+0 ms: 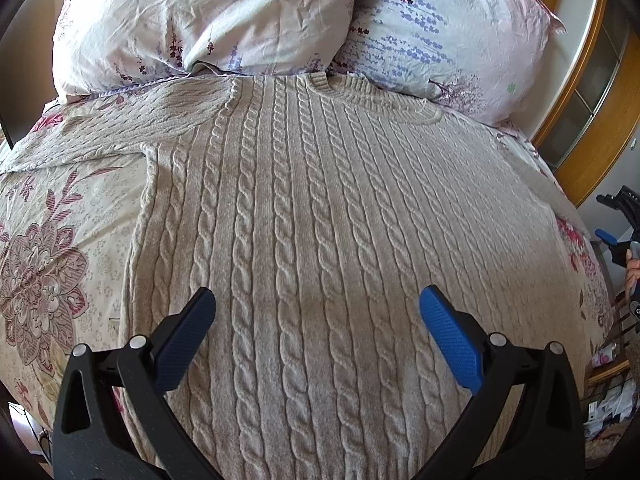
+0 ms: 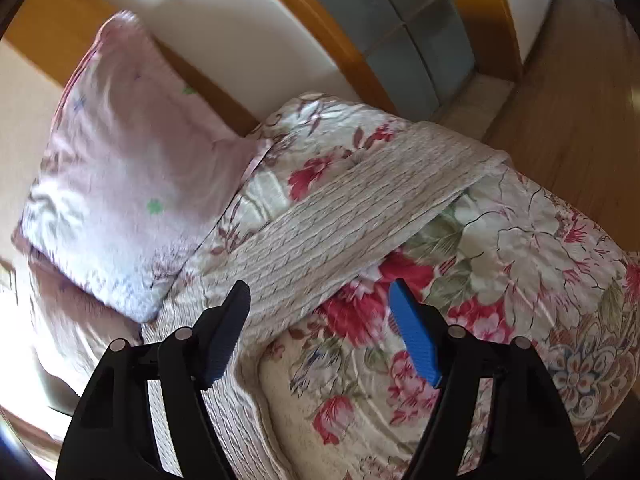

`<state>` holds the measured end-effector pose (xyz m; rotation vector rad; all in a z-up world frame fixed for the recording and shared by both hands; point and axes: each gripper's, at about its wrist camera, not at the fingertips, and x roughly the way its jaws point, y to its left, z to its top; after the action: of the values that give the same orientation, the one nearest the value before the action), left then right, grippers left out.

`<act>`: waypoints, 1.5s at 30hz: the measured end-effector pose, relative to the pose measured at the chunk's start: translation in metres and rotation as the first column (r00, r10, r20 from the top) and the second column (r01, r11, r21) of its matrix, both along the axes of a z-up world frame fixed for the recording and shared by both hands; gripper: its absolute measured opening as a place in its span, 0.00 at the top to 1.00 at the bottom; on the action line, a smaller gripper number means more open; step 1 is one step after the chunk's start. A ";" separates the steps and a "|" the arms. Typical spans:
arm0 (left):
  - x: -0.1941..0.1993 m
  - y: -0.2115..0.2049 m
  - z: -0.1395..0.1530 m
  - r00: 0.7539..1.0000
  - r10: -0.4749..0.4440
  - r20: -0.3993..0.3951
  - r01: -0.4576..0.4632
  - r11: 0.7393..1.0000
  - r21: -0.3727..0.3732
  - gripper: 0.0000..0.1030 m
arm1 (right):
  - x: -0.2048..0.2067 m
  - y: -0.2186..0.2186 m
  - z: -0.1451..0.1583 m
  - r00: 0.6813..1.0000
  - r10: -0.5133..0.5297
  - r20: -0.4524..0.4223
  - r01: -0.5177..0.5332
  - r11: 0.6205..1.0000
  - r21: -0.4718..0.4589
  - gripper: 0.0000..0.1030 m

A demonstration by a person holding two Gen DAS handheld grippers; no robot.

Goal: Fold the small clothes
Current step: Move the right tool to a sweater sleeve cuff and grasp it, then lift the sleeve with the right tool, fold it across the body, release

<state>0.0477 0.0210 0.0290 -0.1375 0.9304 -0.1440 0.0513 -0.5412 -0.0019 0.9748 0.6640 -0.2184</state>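
Containers: none seen. Count: one cream cable-knit sweater (image 1: pixel 312 208), two floral pillows, two grippers. Sweater spread flat on the bed's floral cover (image 1: pixel 60 240), directly ahead of and beneath the left gripper (image 1: pixel 318 304), collar at the far end touching the pillows, one sleeve stretched out left of the fingers (image 1: pixel 188 336). Left gripper spread wide, blue pads apart, holding nothing, poised above the lower body of the sweater. Left pillow (image 1: pixel 200 16) and right pillow (image 1: pixel 452 28) side by side beyond the collar. Right gripper (image 2: pixel 320 300) part open, nothing between its fingers (image 2: pixel 412 332), picture blurred; the other sleeve (image 2: pixel 360 200) laid diagonally across the cover just ahead of the fingertips, its cuff near the far bed edge. Contact with that sleeve: cannot tell. Same right gripper glimpsed in the left wrist view far to the right of the fingers, off the bed edge. Room: wooden headboard (image 1: pixel 576 92) behind the pillows, wooden floor (image 2: pixel 568 80) beyond the bed, frosted panel in a wooden frame beside it.
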 end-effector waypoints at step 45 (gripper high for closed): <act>0.027 0.031 0.006 0.993 0.103 0.057 -0.096 0.989 -0.110 0.02 | 0.101 0.204 0.011 0.829 0.523 0.198 -0.521 0.851 -0.064 0.91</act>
<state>0.0750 0.0522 0.0348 -0.2768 0.8514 -0.1055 0.1521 -0.3377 0.0093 0.7601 0.7105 0.3660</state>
